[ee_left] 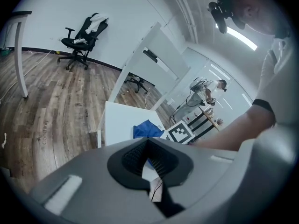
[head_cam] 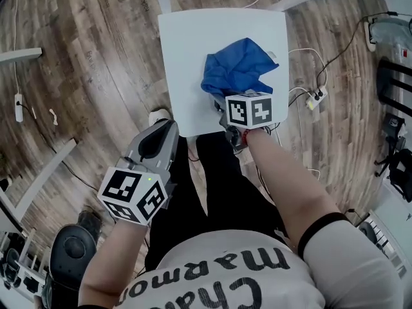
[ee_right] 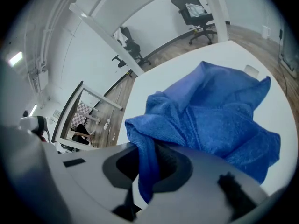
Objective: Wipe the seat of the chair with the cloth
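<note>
Item: wood-plank floor (head_cam: pixel 84 76), around and under everything. Item: left gripper (head_cam: pixel 164 129), held low in front of the person's body on a bent left forearm (head_cam: pixel 109 262), with its marker cube nearest the person. It points forward, its tip just beside the seat's near left corner and over the floor, not touching the seat. In the left gripper view (ee_left: pixel 148 141) the ribbed pads meet at the tip with nothing between them, and only a thin slit shows lower down. Item: chair seat (head_cam: pixel 187 63), white, flat and squarish, straight ahead of the person; the near left part is bare. Item: blue cloth (head_cam: pixel 235 69), crumpled in a loose heap on the right half of the seat, toward the near edge. Item: right gripper (head_cam: pixel 226 108), at the seat's near edge on a right forearm (head_cam: pixel 290 185) stretched forward and slightly left, with the marker cube uppermost. Its tip is tucked under the near side of the cloth. In the right gripper view (ee_right: pixel 145 149) the jaws pinch a hanging fold of the cloth (ee_right: pixel 210 120), while the rest bunches on the seat (ee_right: pixel 187 73) beyond. Item: power strip (head_cam: pixel 315 98) with white cables, on the floor right of the seat.
</note>
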The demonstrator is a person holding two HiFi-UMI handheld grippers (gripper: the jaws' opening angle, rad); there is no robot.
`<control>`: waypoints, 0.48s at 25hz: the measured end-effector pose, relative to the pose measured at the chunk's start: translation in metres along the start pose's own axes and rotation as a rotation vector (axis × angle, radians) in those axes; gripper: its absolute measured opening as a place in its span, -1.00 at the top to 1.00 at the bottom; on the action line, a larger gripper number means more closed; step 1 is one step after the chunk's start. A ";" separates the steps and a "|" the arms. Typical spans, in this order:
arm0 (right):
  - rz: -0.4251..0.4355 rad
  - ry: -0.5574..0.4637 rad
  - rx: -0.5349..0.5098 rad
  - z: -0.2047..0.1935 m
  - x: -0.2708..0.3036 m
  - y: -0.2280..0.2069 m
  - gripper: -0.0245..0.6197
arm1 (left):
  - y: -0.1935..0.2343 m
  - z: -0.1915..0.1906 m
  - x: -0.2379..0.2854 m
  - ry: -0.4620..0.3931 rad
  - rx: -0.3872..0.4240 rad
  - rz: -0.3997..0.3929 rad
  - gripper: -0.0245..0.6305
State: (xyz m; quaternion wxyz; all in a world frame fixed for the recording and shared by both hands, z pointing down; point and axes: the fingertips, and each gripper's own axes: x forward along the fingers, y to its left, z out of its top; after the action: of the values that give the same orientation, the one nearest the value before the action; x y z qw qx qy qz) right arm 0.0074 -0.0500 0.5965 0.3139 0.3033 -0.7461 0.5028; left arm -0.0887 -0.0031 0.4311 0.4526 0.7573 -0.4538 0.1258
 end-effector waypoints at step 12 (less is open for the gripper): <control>-0.025 -0.107 0.116 0.004 -0.059 -0.083 0.78 | -0.068 -0.016 0.047 0.052 0.051 -0.040 0.91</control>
State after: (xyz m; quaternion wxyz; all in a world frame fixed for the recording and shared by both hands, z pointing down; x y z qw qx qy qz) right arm 0.1070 -0.0720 0.5965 0.2618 0.3567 -0.7276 0.5242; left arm -0.0050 -0.0048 0.4293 0.4472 0.7740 -0.4232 0.1477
